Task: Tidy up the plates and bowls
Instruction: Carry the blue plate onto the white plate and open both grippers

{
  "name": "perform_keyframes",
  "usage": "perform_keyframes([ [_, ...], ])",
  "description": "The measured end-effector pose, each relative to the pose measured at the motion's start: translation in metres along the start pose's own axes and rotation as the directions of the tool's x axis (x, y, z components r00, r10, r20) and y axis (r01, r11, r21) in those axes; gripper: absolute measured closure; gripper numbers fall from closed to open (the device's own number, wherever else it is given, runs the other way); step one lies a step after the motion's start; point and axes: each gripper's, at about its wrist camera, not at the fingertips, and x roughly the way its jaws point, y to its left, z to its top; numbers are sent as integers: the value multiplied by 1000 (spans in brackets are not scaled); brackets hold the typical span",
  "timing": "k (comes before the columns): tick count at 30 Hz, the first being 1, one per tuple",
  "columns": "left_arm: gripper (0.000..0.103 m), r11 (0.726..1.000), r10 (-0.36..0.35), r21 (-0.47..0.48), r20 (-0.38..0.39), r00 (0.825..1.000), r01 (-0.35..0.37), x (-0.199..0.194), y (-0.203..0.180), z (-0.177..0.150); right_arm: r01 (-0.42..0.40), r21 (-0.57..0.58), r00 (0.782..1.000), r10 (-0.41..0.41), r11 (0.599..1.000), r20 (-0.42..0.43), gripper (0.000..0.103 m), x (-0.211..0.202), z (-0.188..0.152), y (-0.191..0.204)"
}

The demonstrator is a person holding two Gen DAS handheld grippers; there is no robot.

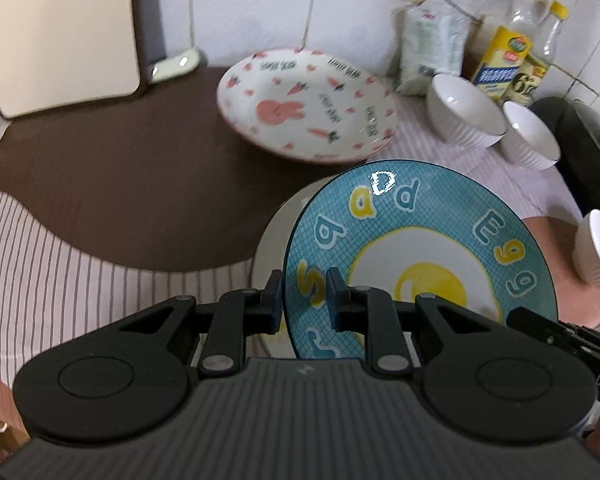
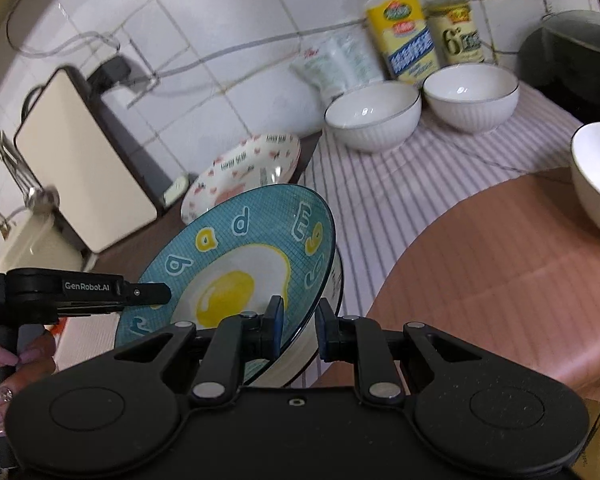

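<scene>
1. Left gripper [image 1: 305, 300] and right gripper [image 2: 299, 330] both clamp the rim of the teal ceramic fried-egg plate [image 1: 420, 256], tilted above a white plate [image 1: 272, 240].
2. Level it before release.
3. The rabbit-patterned white plate [image 1: 306, 106] lies at 12 o'clock, three white ribbed bowls [image 2: 374, 116] at 1 o'clock.

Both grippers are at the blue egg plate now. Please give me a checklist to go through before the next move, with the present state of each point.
1. Left gripper has the blue plate rim between its fingers: ok.
2. Right gripper also straddles the rim: ok.
3. Both grips fully tight: cannot tell.
4. Plate level: not ok, it tilts above a white dish.
5. Rabbit plate lies apart, behind: ok.
6. Three white bowls stand upright, apart from the plate: ok.
</scene>
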Motion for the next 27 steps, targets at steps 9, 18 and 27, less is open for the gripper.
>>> perform_keyframes([
  [9, 83, 998, 56, 34, -24, 998, -56, 10, 2, -9, 26, -72, 997, -31, 997, -67, 82, 18, -3, 9],
  [18, 82, 992, 118, 42, -46, 992, -116, 16, -3, -9, 48, -96, 991, -59, 994, -119, 81, 27, 6, 16],
  [27, 82, 985, 159, 67, -19, 987, -158, 16, -11, -12, 109, -202, 982, -137, 973, -129, 81, 33, 10, 30],
])
